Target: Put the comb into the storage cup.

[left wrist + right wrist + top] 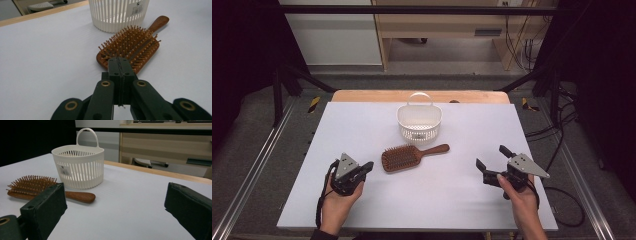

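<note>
Table (362, 200): carrying a white sheet; a wooden edge is showing along the far side.
Brush (408, 157): lying bristles-up at the middle of the table, head toward the left gripper, handle pointing right and slightly away, toward the basket's right side.
Basket (419, 121): white, slatted, standing upright just behind the brush, its loop handle rising at the far rim; a label is showing on its near wall.
Left gripper (368, 167): sitting in the left hand (337, 200) near the front left of the table, pointing at the brush head; its jaws are pressing flat together with nothing between them, tips just short of the head's near corner.
Right gripper (492, 157): sitting in the right hand (517, 192) at the front right, well apart from the brush; its jaws are standing wide apart, gripping nothing, facing the brush handle and basket.
Surroundings: dark frame rails are running along both sides; cables are trailing on the floor at the right.
</note>
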